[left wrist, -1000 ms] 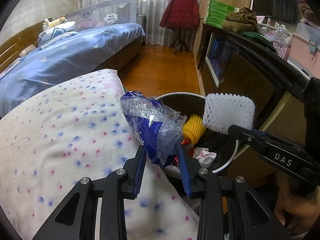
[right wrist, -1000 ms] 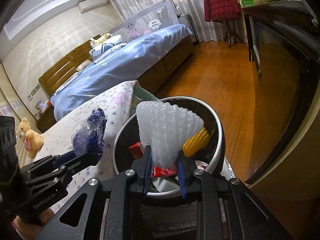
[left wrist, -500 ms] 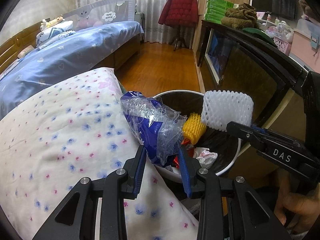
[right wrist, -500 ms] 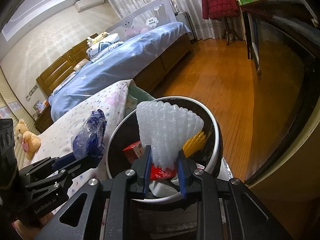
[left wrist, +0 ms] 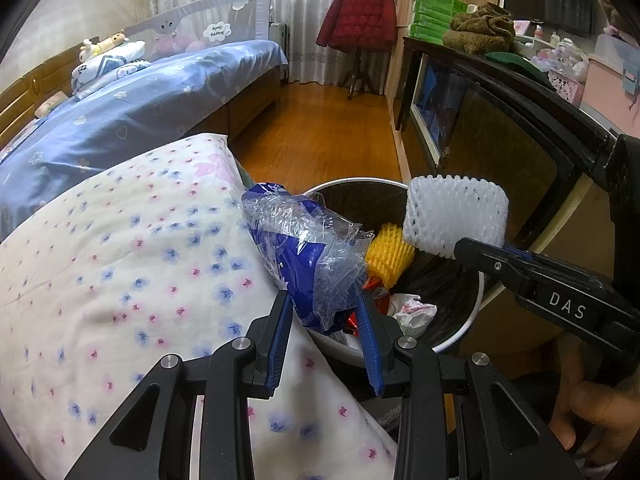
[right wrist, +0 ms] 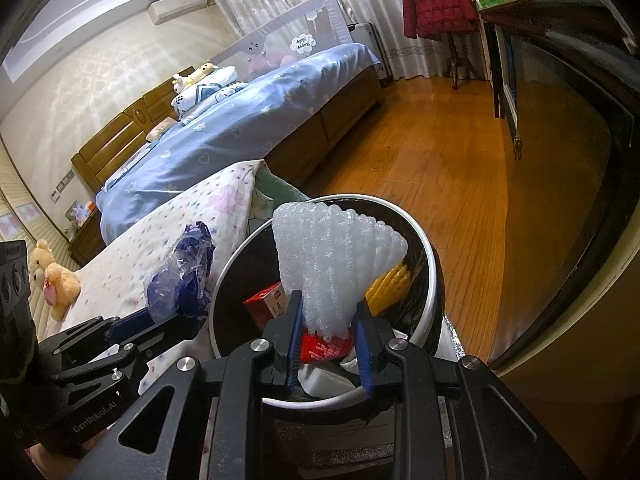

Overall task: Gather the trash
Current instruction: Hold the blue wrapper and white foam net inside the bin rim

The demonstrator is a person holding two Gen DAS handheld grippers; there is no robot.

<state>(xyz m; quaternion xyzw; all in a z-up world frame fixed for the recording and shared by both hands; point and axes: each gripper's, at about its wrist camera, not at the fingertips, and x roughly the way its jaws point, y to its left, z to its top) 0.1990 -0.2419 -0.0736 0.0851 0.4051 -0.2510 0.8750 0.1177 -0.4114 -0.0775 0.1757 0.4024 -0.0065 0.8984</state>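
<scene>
My left gripper [left wrist: 325,312] is shut on a crumpled blue and clear plastic bag [left wrist: 308,256], held at the near left rim of a white-rimmed trash bin [left wrist: 464,332]. My right gripper [right wrist: 327,322] is shut on a white foam fruit net [right wrist: 336,256] and holds it over the bin's [right wrist: 432,264] opening. The net also shows in the left wrist view [left wrist: 454,216], the bag in the right wrist view [right wrist: 182,276]. Inside the bin lie a yellow foam net [left wrist: 388,256], a red box [right wrist: 266,300] and crumpled paper [left wrist: 414,312].
A flowered quilt [left wrist: 120,272] covers the bed edge left of the bin. A blue bed [left wrist: 120,120] stands behind it. A dark cabinet [left wrist: 500,128] runs along the right. Wood floor [left wrist: 328,128] lies beyond the bin. A teddy bear [right wrist: 52,276] sits on the quilt.
Both grippers have shifted slightly nearer and lower over the bin while keeping their grip on the bag and the foam net. Nothing was released.
</scene>
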